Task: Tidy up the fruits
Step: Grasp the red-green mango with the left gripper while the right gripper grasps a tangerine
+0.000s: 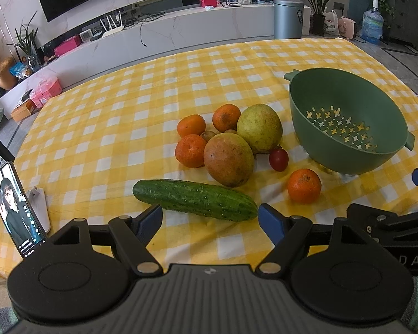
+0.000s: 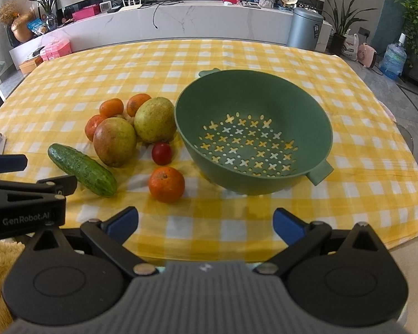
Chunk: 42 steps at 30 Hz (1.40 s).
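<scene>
A green colander stands tilted and empty on the yellow checked tablecloth. Left of it lies a pile: two mangoes, several tangerines, a red cherry tomato and a single tangerine. A cucumber lies nearest. My left gripper is open and empty just short of the cucumber. My right gripper is open and empty above the cloth's front edge, before the colander.
A phone on a white stand sits at the table's left front corner. Beyond the table stand a TV console, a grey bin and plants. Each gripper shows at the other view's edge.
</scene>
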Available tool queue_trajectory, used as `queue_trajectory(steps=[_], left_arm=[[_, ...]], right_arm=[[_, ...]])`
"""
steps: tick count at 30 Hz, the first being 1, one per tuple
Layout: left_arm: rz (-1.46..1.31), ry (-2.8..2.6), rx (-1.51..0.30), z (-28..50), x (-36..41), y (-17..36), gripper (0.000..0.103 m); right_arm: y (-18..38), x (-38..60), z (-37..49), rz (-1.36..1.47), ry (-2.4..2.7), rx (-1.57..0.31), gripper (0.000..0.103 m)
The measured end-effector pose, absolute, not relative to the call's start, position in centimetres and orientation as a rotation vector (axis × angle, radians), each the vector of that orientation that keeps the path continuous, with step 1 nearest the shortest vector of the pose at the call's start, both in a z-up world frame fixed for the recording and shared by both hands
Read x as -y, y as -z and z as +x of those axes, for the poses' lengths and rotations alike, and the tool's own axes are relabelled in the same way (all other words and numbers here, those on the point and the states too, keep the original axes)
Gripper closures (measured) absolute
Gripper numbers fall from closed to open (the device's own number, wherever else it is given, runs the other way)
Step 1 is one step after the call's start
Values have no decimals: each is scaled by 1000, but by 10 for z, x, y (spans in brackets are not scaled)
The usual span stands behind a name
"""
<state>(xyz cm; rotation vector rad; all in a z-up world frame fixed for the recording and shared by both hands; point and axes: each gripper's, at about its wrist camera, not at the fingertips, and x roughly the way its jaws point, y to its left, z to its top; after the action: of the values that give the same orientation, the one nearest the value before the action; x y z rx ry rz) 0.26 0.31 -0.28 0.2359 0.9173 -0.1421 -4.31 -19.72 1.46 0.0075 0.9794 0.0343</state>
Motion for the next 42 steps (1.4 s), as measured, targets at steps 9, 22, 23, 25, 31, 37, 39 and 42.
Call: queue_trajectory(steps=[9,22,23,25,31,37,39,42], left_arm=[[170,313,-956,18,-25,-3,45],[99,268,-991,58,-24,32,32],[106,265,-983,61,-22,33,29],[100,255,-969,69,-19,36,28],[85,256,-941,83,-14,50,25],[102,271,-905,88,-6,60,21],[112,269,-906,91,-2,63,21],[125,260,-907,94,1,66,21]], right_arm=[[-9,193,-39,83,-128,-910,22],[37,188,-6,171,-135,-945,37],[39,189,-5,183,-135,-938,37],[43,189,-2,190,-135,-931,37],[52,188,7,210,-132,-932,39],[62,187,14,227,-134,-956,47],[66,187,15,231,-133,-965,50],[68,186,17,217,-136,-958,51]])
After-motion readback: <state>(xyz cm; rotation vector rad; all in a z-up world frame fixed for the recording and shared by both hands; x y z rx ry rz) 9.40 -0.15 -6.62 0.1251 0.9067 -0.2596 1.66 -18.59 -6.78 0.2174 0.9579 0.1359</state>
